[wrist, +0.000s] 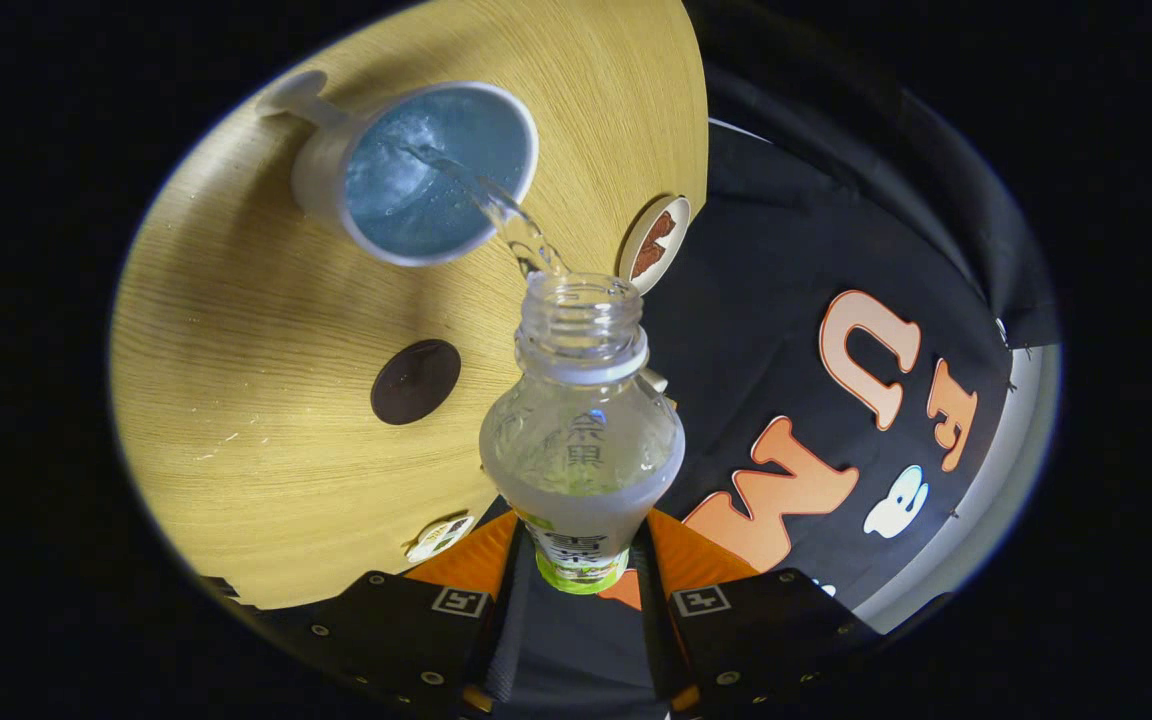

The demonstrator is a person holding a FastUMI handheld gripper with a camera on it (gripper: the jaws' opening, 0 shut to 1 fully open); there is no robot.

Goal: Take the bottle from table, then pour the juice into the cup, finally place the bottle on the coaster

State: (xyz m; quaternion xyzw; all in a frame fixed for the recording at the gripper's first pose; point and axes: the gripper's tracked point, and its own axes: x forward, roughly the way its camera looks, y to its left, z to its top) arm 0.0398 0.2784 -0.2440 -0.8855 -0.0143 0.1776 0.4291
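Gripper (pixel 581 565) pinching clear ribbed plastic bottle (pixel 581 440) between both fingers, tilting; thin stream (pixel 511 225) arcing beyond fingers into round white cup (pixel 416 170). Dark round coaster (pixel 416 381) lying on wood-grain table (pixel 266 400), ahead.

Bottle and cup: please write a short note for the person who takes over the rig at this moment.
Gripper: shut on the bottle, uncapped, tilted toward the cup.
Cup: on the wooden table, beyond the fingers, partly filled; the stream runs into it.
Done: bottle taken, pouring under way.
Left: finish pouring, then set the bottle on a coaster; the dark round coaster lies nearest the bottle.
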